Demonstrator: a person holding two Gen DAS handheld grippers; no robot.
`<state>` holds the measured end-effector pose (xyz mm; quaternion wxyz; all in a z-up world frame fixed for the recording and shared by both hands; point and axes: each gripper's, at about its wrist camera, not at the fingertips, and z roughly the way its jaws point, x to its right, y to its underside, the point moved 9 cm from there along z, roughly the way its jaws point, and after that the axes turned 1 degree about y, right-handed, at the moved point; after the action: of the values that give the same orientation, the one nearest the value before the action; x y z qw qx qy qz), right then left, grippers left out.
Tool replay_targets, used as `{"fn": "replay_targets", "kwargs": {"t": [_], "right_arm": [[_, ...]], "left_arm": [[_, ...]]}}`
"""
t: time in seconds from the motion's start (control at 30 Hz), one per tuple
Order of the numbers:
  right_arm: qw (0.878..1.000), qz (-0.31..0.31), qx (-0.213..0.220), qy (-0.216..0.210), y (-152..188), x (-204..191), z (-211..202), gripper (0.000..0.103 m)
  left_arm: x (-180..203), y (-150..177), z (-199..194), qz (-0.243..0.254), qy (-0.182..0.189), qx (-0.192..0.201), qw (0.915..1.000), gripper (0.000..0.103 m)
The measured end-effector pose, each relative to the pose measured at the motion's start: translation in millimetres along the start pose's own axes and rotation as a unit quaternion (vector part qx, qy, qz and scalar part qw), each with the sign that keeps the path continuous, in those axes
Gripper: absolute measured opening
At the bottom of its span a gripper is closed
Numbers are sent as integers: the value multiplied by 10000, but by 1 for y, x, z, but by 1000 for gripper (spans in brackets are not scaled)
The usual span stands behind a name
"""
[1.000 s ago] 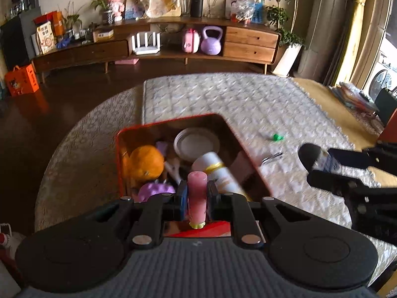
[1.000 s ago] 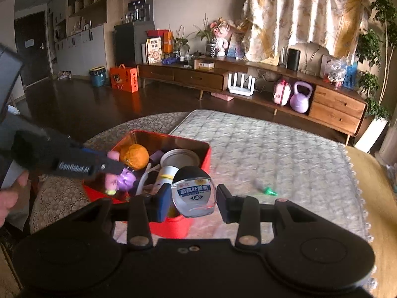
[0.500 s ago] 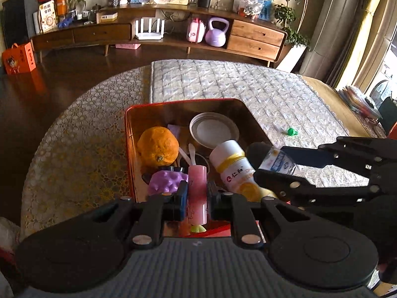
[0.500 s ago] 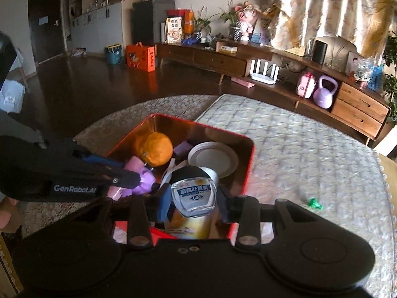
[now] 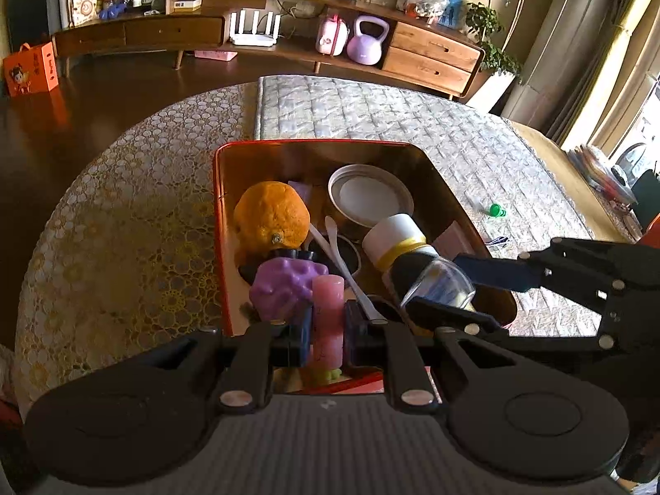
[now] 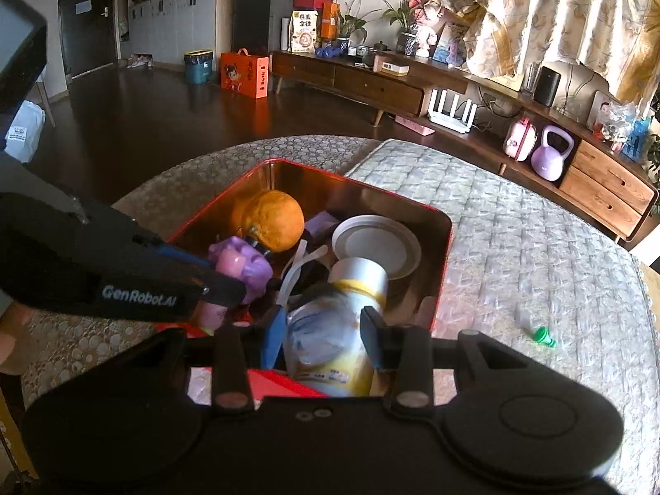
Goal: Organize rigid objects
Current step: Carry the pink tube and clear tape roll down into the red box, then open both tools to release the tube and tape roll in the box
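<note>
Left gripper [image 5: 328, 332]: clamped on a pink tube [image 5: 328, 317], held upright, long axis vertical, a yellow-green tip showing below the fingers. It hangs over the near-left corner of the red tin [image 5: 218, 222], just beside the purple knobbly toy [image 5: 280, 291] that lies inside.

Right gripper [image 6: 326, 336]: fingers parted around a small clear bottle with a black cap [image 5: 433, 282]. In its own view the bottle is blurred, and a sliver of gap shows at each pad, so I cannot tell whether I grip it or have let it go. From the left camera the bottle lies tilted, black cap toward the tin's middle, directly on top of the white-and-yellow bottle [image 5: 396, 239], which lies on its side along the tin's right wall.

Also in the tin: an orange [image 5: 272, 214], a white lid [image 5: 369, 196], a white plastic spoon [image 5: 342, 260]. A green cap [image 5: 497, 209] sits out on the quilted tabletop cover, well apart to the right.

Key relation: the tube is already above the tin, with free floor straight below and slightly forward. My left gripper is the nearer one; the right is across the tin on the right side. Judgement: lower, then open. Risk is that the tube lands on the purple toy and rolls.
</note>
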<state>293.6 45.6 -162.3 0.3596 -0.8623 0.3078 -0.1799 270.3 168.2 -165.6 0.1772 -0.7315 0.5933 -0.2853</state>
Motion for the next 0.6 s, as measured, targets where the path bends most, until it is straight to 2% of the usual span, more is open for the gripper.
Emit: {"fn": "replay_targets", "kwargs": {"t": [0.6], "right_arm": [[9983,518,222,-177,-2,13,-44,55]], "left_arm": [[17,2,-15,203,9,39,9998,16]]}}
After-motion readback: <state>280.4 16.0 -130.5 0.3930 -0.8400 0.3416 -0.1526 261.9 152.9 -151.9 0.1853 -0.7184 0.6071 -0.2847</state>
